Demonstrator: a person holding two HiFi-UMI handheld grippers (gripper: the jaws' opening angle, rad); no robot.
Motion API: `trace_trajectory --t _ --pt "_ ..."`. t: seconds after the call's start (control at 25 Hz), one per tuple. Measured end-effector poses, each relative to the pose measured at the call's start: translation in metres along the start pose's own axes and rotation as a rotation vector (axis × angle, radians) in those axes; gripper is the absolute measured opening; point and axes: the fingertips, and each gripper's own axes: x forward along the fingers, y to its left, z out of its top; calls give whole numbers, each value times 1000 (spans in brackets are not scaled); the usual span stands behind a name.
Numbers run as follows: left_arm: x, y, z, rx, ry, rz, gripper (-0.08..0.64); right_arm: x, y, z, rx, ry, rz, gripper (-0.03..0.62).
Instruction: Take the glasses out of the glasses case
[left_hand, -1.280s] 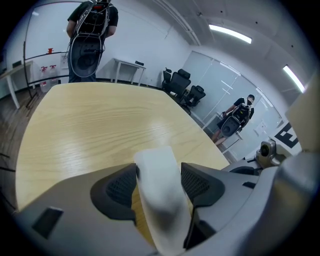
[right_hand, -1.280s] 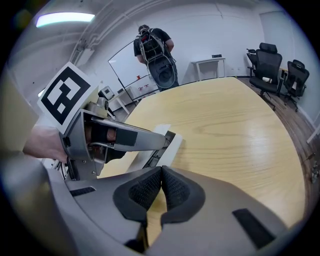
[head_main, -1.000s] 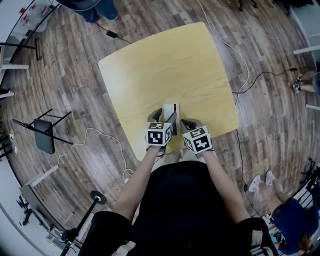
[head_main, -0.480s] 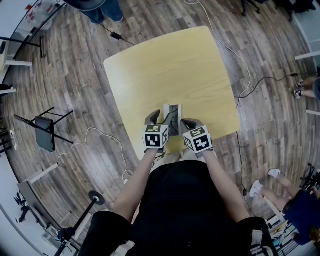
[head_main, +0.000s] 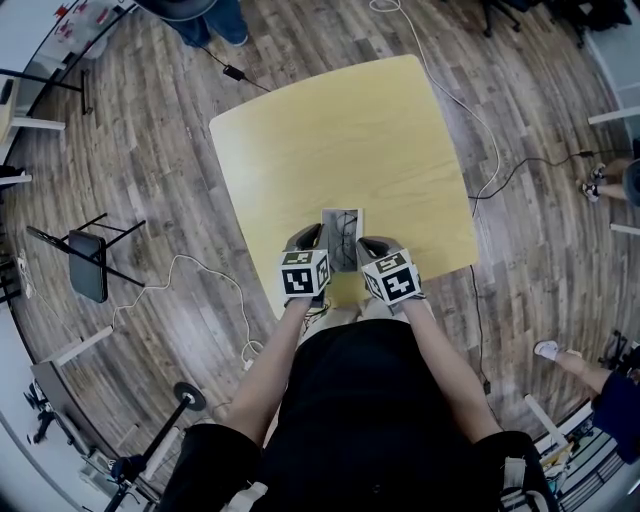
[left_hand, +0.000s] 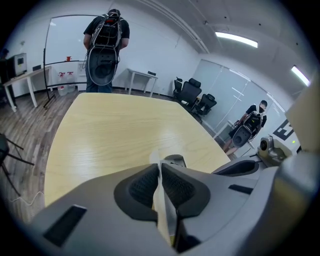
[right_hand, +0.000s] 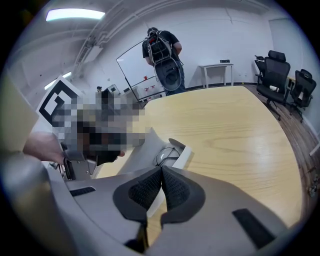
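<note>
The glasses (right_hand: 167, 156) lie untaken inside the open glasses case (head_main: 343, 238), just ahead of both jaws. The left gripper (left_hand: 160, 165) has its jaws clamped on the thin lid flap (left_hand: 154, 159). The right gripper (right_hand: 161, 169) pinches the case's near wall. Lifting them out remains.

Head view: high above, facing steeply down; takes in the whole table (head_main: 340, 130), the floor around it and the wearer's arms.
Left gripper view: rides on the left gripper (left_hand: 160, 165), low over the table, looking along the jaws toward the far edge.
Right gripper view: rides on the right gripper (right_hand: 161, 170), equally low and close, angled toward the far left corner.
Shared: all three show the table top and the case (head_main: 342, 238); both gripper views catch a person (left_hand: 106, 45) standing beyond the far end.
</note>
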Motion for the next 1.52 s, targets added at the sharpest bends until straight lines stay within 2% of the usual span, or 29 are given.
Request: trace_trajectory --t 0.4,0.64,0.88,1.16,1.36,1.52 --pt "0 9 -4 -173 -4 -49 34 8 10 -1 -43 33 7 17" --pt "-5 14 -11 -234 0 -60 32 15 17 0 -55 51 23 43" --pt "-9 8 -19 -267 -1 -82 34 25 22 -6 -51 81 25 77" --pt "-9 9 -25 -277 -8 -83 34 40 23 -10 -2 84 -28 144" --pt "-10 14 -26 -274 -7 -80 34 48 25 -13 -1 97 -84 147" --pt "-12 14 -26 -269 -4 -83 34 50 25 -16 5 105 -97 132"
